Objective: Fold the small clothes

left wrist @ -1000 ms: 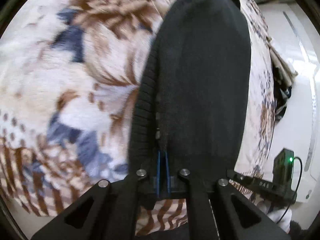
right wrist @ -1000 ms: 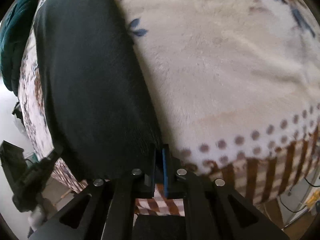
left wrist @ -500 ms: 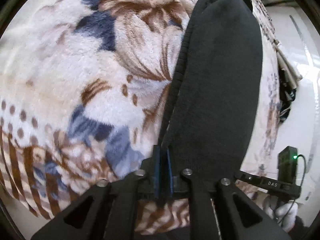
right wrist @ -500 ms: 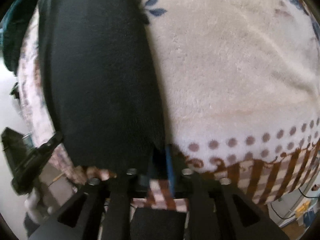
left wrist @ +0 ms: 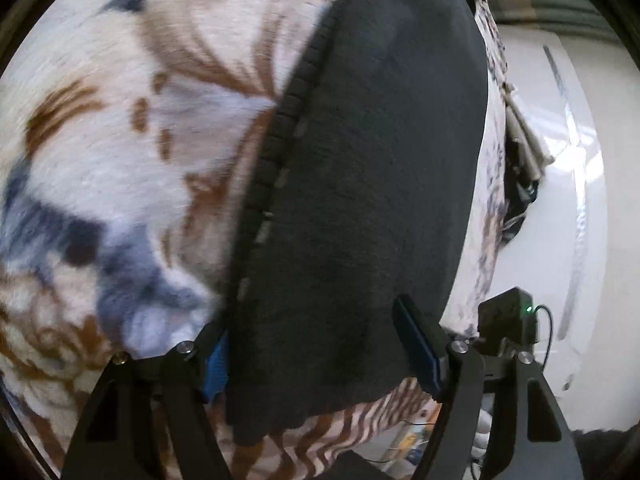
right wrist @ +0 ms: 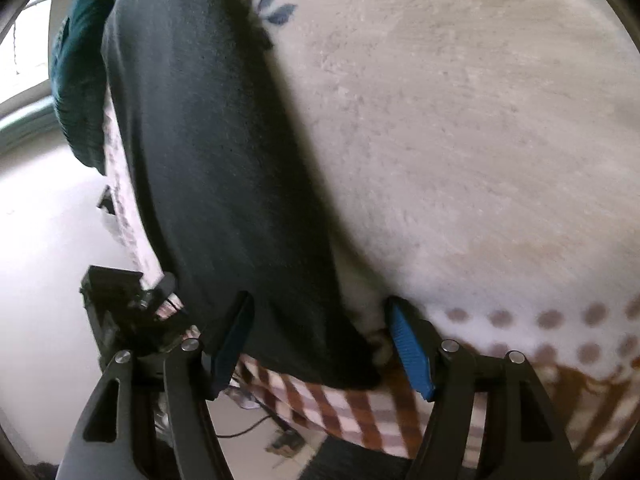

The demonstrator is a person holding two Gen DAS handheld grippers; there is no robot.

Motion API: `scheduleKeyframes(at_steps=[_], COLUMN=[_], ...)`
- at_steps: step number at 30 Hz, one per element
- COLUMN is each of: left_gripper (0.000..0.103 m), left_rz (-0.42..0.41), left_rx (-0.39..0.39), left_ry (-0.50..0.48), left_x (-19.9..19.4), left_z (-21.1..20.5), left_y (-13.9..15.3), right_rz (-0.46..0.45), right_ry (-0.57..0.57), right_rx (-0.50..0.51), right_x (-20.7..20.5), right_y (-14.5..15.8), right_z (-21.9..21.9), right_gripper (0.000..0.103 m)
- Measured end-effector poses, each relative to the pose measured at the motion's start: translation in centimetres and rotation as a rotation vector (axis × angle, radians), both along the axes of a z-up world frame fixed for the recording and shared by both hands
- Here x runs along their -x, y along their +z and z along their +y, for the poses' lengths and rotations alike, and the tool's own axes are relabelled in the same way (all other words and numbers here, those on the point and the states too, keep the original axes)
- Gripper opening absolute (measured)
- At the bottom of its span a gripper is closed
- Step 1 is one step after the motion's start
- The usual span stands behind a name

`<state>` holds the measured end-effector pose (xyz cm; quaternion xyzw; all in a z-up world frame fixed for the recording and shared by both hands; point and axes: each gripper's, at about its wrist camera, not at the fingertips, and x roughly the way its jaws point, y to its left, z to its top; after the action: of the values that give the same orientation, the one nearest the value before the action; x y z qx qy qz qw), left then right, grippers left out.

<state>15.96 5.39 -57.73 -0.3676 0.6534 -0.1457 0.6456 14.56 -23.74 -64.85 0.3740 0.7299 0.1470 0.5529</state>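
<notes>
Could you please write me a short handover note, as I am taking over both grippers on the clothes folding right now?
Left gripper: jaws opening, the near edge of the dark knit garment with a ribbed hem lies between the blue pads, no longer pinched.
Right gripper: jaws also opening, the garment's other near corner lies between its pads, released.
The garment lies flat as a long folded strip on the fluffy floral blanket. A dark teal knit item sits at the far edge.
Done: this fold is laid down.
Left: probably back both grippers off, then fold the strip again.
</notes>
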Motion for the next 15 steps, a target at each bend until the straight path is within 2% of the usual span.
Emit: scheduleKeyframes(at_steps=[1,3,4,6,11,13,15], left_gripper=[0.067,0.033,0.007,0.008,0.008,0.008,0.008], left_rz=[-0.003,-0.010,-0.010,-0.013,-0.027,-0.043,-0.060], left_rx=[-0.013,-0.038,-0.047,-0.029,0.010,0.055,0.140], left_ry=[-0.008,-0.016,-0.018,0.000,0.044,0.089,0.160], left_x=[0.2,0.4,0.6,1.1,1.2,0.7,-0.1], left_z=[0.1,-0.2,-0.3,0.1,-0.1,-0.1,-0.4], left_y=[0.4,1.1,1.4,2.3,4.5,6.0,7.0], right_rz=[0.002,0.005,0.008,0.009,-0.029,-0.057,-0.107], right_ry=[-0.012,-0.021,-0.014,-0.022,-0.016,-0.016,-0.020], right_rx=[-0.006,0.001,-0.005,-0.040,-0.049,-0.070,-0.098], right_x=[-0.2,-0.2,-0.1,-0.1,-0.5,-1.0,-2.0], right_y=[0.0,0.2,0.5,1.1,3.7,5.3,7.7], right_z=[-0.4,-0.8,-2.1,-2.4,-2.1,-2.3,-2.1], right_gripper=[0.068,0.041,0.017,0.013,0.008,0.007,0.007])
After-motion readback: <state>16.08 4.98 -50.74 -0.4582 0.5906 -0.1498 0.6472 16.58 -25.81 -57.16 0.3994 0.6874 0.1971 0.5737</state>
